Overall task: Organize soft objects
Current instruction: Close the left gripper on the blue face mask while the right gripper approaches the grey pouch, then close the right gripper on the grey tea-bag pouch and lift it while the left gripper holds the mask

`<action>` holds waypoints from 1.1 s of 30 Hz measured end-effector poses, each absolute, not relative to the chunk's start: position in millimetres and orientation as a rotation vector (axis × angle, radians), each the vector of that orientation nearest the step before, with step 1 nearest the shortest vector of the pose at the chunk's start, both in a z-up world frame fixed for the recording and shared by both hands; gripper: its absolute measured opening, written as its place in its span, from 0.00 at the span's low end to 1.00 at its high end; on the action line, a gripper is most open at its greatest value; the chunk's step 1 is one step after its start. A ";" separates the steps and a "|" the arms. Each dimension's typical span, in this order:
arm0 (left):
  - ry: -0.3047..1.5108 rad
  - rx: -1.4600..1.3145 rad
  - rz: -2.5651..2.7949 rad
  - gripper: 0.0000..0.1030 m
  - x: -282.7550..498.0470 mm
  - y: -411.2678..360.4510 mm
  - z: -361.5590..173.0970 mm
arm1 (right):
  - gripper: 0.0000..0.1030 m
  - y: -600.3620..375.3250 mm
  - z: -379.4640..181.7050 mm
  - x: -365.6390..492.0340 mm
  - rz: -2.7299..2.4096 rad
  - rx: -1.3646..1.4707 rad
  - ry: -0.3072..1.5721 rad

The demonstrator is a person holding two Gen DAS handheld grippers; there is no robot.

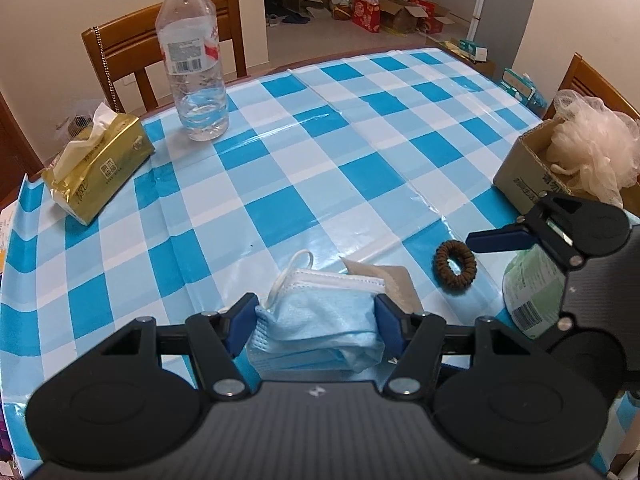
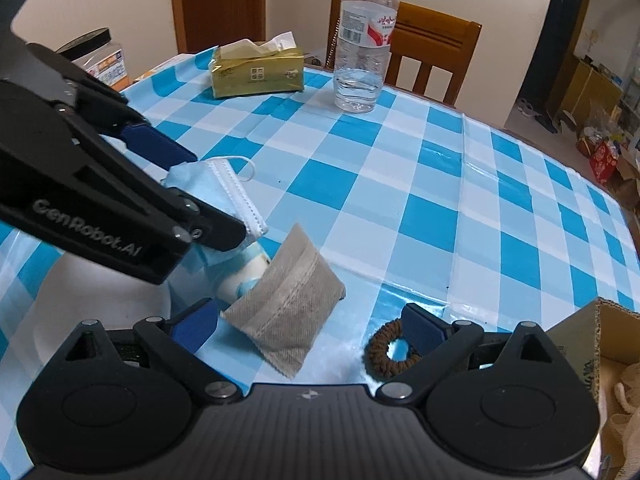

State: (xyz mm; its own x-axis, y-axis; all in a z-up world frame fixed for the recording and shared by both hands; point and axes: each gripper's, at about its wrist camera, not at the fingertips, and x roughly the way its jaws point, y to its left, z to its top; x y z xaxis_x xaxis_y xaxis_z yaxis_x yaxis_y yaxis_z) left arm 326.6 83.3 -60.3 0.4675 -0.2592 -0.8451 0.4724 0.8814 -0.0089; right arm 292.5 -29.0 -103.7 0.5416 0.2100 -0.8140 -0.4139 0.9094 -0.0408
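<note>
Left gripper [image 1: 316, 320] clamps a crumpled blue face mask [image 1: 320, 316] between its 2 blue pads, the mask's long axis running straight across from pad to pad and its white ear loop poking out at the far-left corner. Just beyond lies a grey sachet [image 2: 286, 316], one corner pointing away toward the table's middle. Right gripper [image 2: 308, 326] stands open over the sachet, a brown hair tie [image 2: 390, 350] lying flat by its right finger on the checked tablecloth [image 1: 320, 152]. Further right, a cardboard box [image 1: 524, 178] holds a mesh sponge [image 1: 596, 148].
</note>
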 end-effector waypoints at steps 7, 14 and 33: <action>0.984 0.238 -0.444 0.61 329.7 86.8 -60.1 | 0.95 -27.6 -116.3 302.3 0.313 -0.266 0.952; 0.981 0.235 -0.434 0.61 332.8 91.0 -59.4 | 0.92 -30.1 -118.7 306.5 0.279 -0.257 0.966; 0.991 0.235 -0.431 0.61 339.1 96.2 -63.2 | 0.48 -21.8 -124.1 312.1 0.429 -0.132 1.021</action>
State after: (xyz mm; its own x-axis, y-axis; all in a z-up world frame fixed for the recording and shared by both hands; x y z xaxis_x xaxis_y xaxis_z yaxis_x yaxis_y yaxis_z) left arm 339.1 96.2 -63.2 0.4729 -0.2432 -0.8469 0.4534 0.8913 -0.0028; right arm 312.1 -21.8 -124.1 0.4476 0.2853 -0.8475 -0.4062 0.9092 0.0915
